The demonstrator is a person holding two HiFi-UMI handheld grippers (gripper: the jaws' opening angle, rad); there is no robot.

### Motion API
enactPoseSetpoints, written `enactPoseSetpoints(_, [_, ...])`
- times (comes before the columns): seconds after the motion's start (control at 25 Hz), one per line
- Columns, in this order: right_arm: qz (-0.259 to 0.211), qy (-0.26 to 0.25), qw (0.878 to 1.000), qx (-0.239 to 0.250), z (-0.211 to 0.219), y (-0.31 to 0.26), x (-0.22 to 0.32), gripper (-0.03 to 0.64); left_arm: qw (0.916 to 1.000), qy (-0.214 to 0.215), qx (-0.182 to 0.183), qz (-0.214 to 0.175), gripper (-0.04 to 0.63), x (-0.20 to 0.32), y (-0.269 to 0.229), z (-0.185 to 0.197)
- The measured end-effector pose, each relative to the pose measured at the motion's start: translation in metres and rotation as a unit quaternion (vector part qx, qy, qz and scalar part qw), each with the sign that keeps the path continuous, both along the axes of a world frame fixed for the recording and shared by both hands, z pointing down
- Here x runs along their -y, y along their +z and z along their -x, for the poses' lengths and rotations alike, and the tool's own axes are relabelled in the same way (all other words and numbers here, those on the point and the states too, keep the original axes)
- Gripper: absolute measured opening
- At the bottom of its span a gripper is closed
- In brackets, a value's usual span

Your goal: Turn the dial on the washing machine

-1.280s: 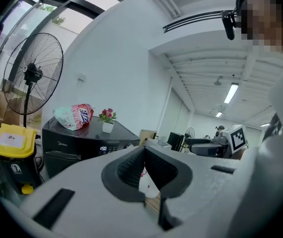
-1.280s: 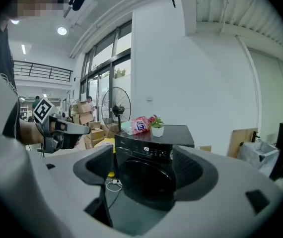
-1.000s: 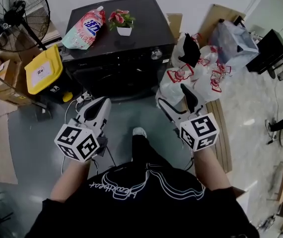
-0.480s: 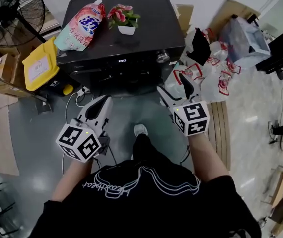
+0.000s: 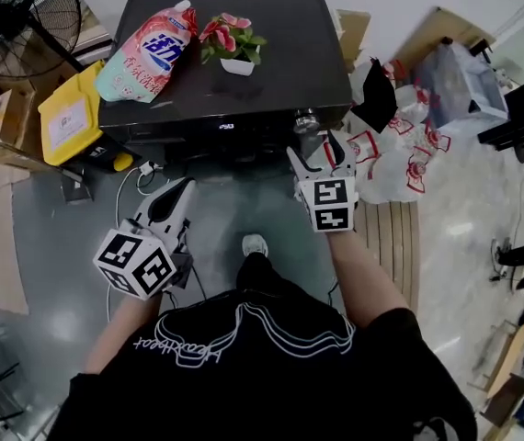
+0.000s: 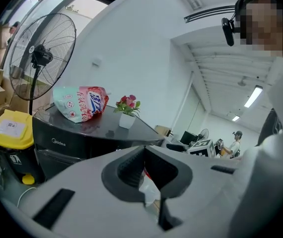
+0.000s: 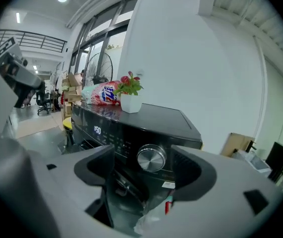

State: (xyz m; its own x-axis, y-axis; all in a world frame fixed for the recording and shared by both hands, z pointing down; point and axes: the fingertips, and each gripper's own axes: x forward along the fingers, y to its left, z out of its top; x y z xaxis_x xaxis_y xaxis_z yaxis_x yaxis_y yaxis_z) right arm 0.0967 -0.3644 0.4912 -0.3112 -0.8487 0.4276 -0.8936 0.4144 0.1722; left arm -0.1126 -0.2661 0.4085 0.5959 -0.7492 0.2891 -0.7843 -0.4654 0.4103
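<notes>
R gripper (image 5: 315, 154): jaws apart, just short of dial (image 7: 151, 158) | L gripper (image 5: 181, 191): jaws together, empty

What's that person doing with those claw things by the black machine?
A person stands at a washing machine with a gripper in each hand. The right gripper is open and lined up with the silver dial, but it isn't gripping it yet. The left gripper is shut, holds nothing, and is farther back from the machine.
</notes>
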Motion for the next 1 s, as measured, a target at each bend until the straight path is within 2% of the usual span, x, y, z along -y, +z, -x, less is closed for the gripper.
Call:
enactPoseSetpoints(0.4, [-0.005,0.017,0.999,-0.045,-0.001,0.041,0.040,0.330,0.9996,-0.017,0.014,0.015,0.005,0.019,0.016,0.014])
enactPoseSetpoints(0.6, [-0.021,0.020,0.998,-0.063,-0.002,0.047,0.051,0.304,0.9997,-0.012,0.017,0.014,0.005,0.022,0.018,0.014])
enactPoseSetpoints(1.0, [-0.029,0.048,0.996,-0.072,-0.007,0.052,0.052,0.275,0.9994,-0.015,0.018,0.025,0.005,0.022,0.035,0.020])
